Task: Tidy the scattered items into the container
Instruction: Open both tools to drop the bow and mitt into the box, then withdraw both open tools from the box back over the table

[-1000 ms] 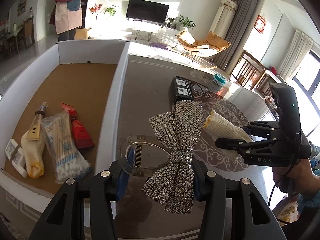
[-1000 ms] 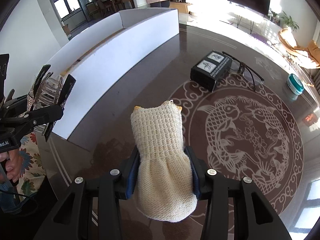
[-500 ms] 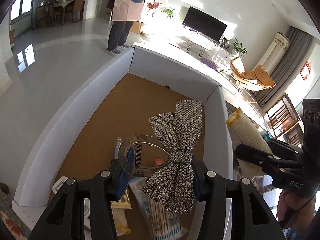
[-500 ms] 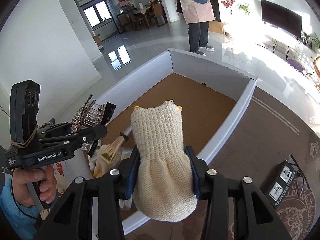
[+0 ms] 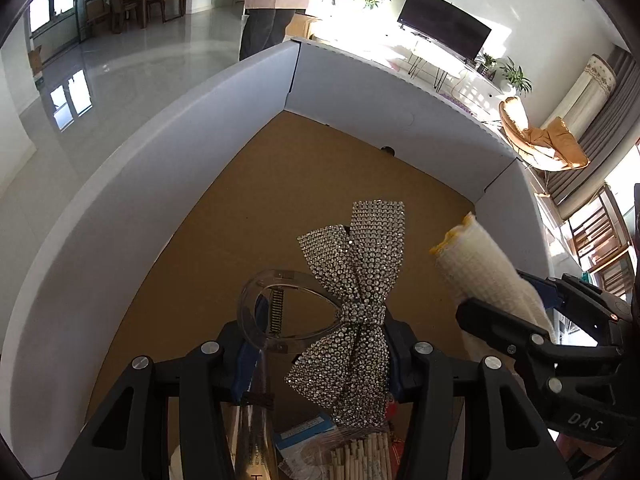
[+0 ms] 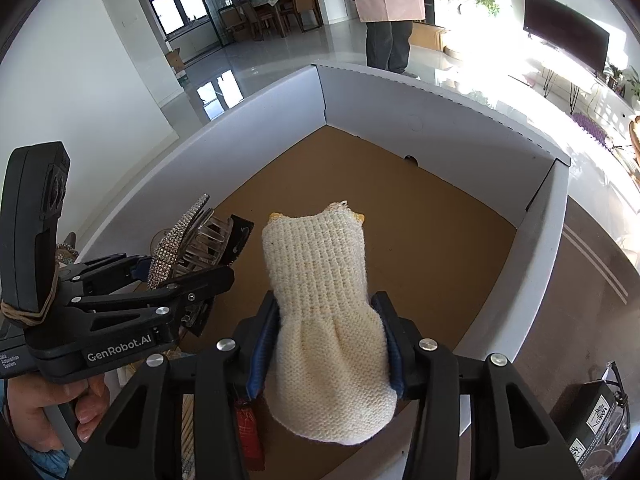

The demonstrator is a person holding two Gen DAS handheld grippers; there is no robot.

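Observation:
My left gripper (image 5: 320, 354) is shut on a clear hair claw clip with a rhinestone bow (image 5: 352, 300) and holds it above the brown floor of the white-walled box (image 5: 168, 184). My right gripper (image 6: 326, 346) is shut on a cream knitted pouch (image 6: 320, 280) and holds it over the same box (image 6: 440, 136), beside the left gripper (image 6: 192, 280). The pouch also shows in the left wrist view (image 5: 480, 276), to the right of the bow clip. The clip shows edge-on in the right wrist view (image 6: 180, 248).
Under the grippers, at the near end of the box, lie a bag of cotton swabs (image 5: 360, 456), a clear bottle (image 5: 252, 440) and a red tube (image 6: 248, 432). A black case (image 6: 592, 420) sits on the dark table right of the box. A person in an apron (image 6: 388, 8) stands beyond the box.
Both grippers have moved from over the dark table leftwards to above the box, each still holding its item. They now sit further in over the brown floor.

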